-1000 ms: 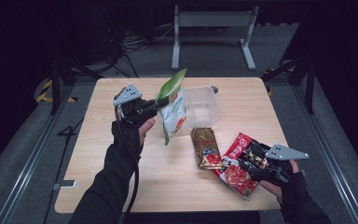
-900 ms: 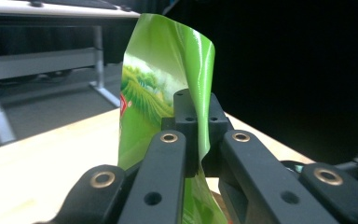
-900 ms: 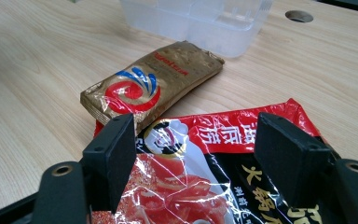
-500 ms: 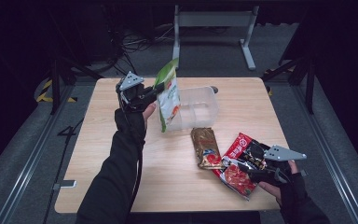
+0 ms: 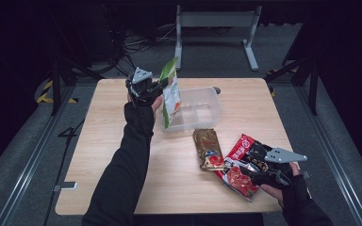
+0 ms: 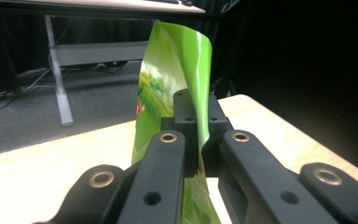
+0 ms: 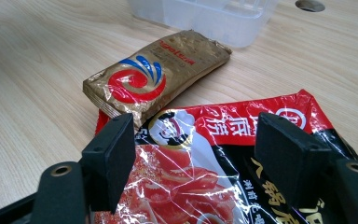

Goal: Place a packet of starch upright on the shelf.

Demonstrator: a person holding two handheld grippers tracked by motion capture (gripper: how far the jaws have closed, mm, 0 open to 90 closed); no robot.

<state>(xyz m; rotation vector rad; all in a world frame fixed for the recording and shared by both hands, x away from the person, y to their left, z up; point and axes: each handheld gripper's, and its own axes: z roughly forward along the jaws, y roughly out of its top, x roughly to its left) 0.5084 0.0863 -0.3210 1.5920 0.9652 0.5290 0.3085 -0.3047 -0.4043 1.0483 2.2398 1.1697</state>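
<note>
While the wooden worktop [image 5: 103,155] spans the scene, a clear plastic container [image 5: 199,109] stands at its far centre. A red-and-black packet [image 5: 242,165] lies at the near right, its left edge touching a gold packet [image 5: 208,149] beside it. A green bag [image 5: 170,90] hangs upright over the container's left rim, pinched by the clenched left tongs [image 5: 159,86]. The right tongs [image 7: 193,161] stand released, their jaws straddling the red-and-black packet without pressing it.

Red packet [image 7: 242,154]: Chinese characters, not fully legible. Gold packet [image 7: 158,74]: blurred brand lettering. Floor [image 5: 68,133]: numeral "4".
</note>
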